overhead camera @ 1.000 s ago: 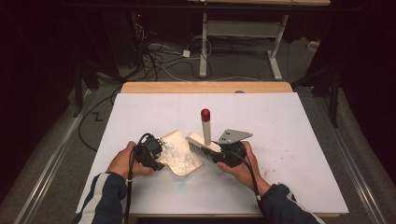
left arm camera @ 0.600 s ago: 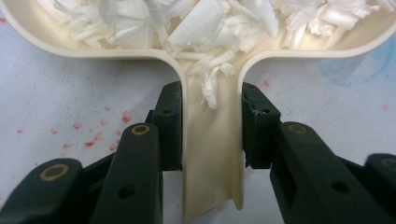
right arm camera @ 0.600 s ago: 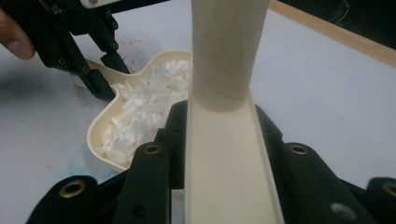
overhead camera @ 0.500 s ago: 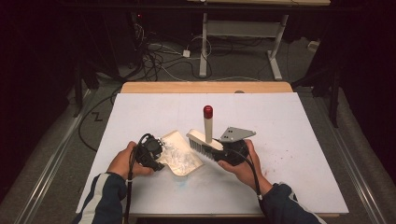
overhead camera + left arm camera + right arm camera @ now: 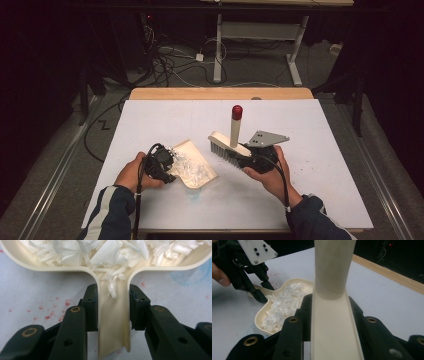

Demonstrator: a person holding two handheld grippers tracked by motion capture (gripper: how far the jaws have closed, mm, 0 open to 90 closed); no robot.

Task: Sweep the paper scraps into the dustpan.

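**A:** Starting nearest the person, where does the dustpan sit against the left gripper?

**B:** The left gripper [image 5: 167, 164] is clamped on the dustpan's handle. In the left gripper view the two black jaws press the cream handle from both sides, and the dustpan [image 5: 113, 322] runs straight away from them, widening into its tray. In the high view the dustpan [image 5: 202, 176] lies on the table [image 5: 325, 190], near the front edge, left of centre, with the person's left hand [image 5: 131, 173] behind the gripper.

**A:** What is in the tray?

**B:** White paper scraps [image 5: 105, 252], heaped across the tray, with a few strands trailing down into the handle channel. In the right gripper view the scraps [image 5: 280, 307] fill most of the pan.

**A:** And the right gripper?

**B:** The right gripper [image 5: 248, 158] is closed on the brush [image 5: 229, 145], gripping the cream back of it. In the right gripper view the jaws sit tight against both sides of the brush [image 5: 332, 315], whose round handle rises straight up from between them. In the high view the bristles point down and left toward the dustpan, just beside its far rim, and the handle stands upright, ending in a red cap [image 5: 237, 112]. The right hand [image 5: 270, 177] holds the gripper from the near side.

**A:** Any brand, label or writing to read?

**B:** None is legible on the dustpan, brush or grippers. The table shows small red specks [image 5: 53, 312] and a faint blue smudge [image 5: 190, 275].

**A:** Farther back?

**B:** A wooden edge strip [image 5: 220, 93] along the table's far side, then cables [image 5: 170, 65] on the floor.
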